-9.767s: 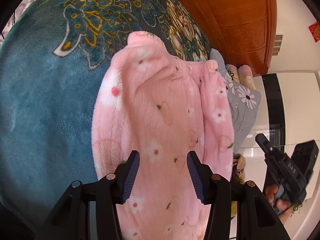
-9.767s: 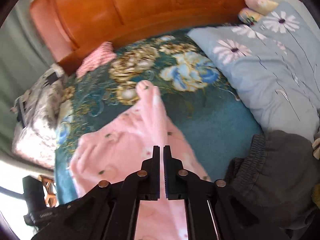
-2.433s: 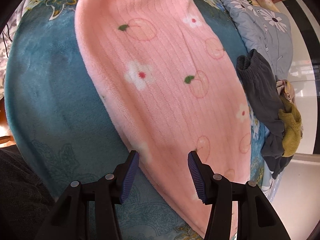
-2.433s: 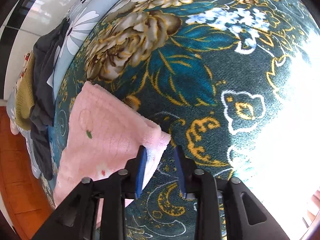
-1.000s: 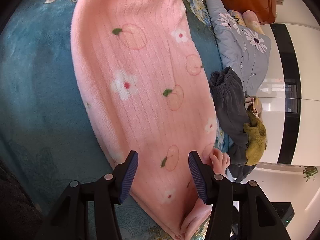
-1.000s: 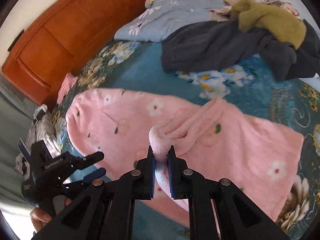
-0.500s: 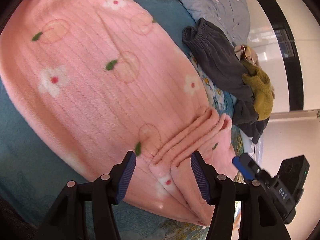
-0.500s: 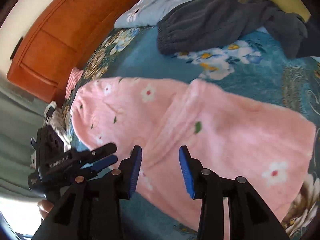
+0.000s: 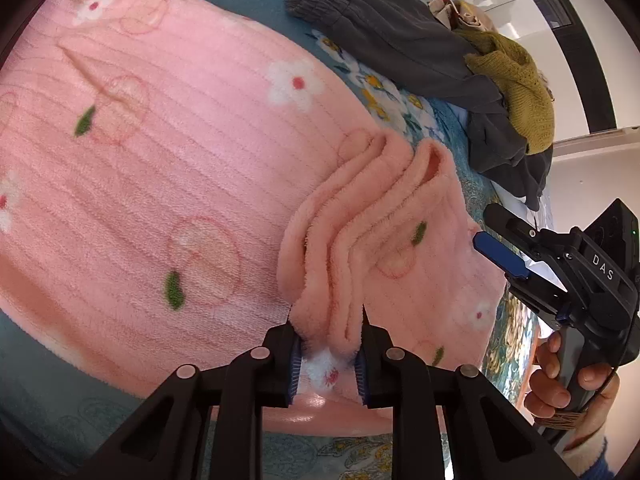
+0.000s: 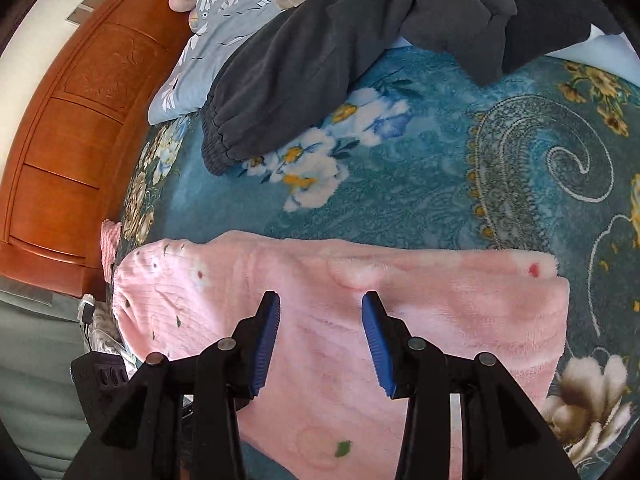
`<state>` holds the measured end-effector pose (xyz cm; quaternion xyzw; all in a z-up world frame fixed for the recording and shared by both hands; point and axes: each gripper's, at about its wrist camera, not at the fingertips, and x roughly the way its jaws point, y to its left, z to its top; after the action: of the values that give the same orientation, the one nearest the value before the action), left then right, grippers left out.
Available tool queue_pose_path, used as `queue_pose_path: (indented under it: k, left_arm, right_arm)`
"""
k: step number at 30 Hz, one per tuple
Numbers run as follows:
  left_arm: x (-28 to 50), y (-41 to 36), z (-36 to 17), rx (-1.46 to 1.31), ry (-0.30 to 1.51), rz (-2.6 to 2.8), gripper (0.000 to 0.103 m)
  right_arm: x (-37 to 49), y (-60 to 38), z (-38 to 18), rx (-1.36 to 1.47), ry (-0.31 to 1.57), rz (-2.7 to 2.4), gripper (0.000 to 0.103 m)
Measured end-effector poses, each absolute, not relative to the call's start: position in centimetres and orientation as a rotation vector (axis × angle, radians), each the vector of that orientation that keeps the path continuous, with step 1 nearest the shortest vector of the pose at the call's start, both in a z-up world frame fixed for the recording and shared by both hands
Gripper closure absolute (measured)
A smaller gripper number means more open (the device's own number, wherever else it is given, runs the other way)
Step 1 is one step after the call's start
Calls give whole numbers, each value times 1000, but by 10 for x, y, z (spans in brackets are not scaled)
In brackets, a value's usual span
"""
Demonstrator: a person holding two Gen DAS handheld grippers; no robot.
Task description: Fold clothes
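Observation:
A pink fleece garment (image 9: 168, 168) with flowers and leaves lies spread on the teal floral blanket (image 10: 400, 184). My left gripper (image 9: 327, 354) is shut on a bunched fold of the pink garment at its near edge. The fold rises in ridges (image 9: 360, 216) away from the fingers. My right gripper (image 10: 320, 332) is open and empty, hovering just above the pink garment (image 10: 440, 312). It also shows in the left wrist view (image 9: 516, 256) at the right, held by a hand.
A dark grey garment (image 9: 392, 36) and a mustard knit (image 9: 516, 80) are piled beyond the pink one. A grey daisy-print pillow (image 10: 224, 24) lies by the wooden headboard (image 10: 76, 128). A small pink cloth (image 10: 109, 240) sits near the headboard.
My left gripper has closed on the bunched fold that my right gripper had released half a second ago. My right gripper has drawn back and opened wider.

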<state>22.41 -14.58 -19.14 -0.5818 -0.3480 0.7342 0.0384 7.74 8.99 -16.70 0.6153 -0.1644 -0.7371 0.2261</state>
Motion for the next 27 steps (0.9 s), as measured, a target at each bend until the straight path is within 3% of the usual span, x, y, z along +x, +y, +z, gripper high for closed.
queue_pose_path:
  k: [6,11,15,18,23,27]
  left_arm:
    - [251,-171,-162,-1621,-1228,2394,84]
    - [259,-194,-211,-1876,-1499,2212,83]
    - [269,-211,-213,-1720,-1692,2132,75]
    - [275,-222,-192,-1576,-1704,2214,67]
    - [297,-276,-160,-1408,-1751,2502,58]
    - [334,-358,-169,-1372,-2026,2661,56]
  right_arm:
    - [82,84,-154,1646,-431,-2004,59]
    - [97,59,-156,1632,-293,-1942,59]
    - [110,35,-172,1655,-222,-1865,59]
    - [112,24,-190,1702,-95,-1898,59]
    - [111,26,-208,1745,-121,-1899,56]
    - [114,21,-204,1727,-35,-1869,54]
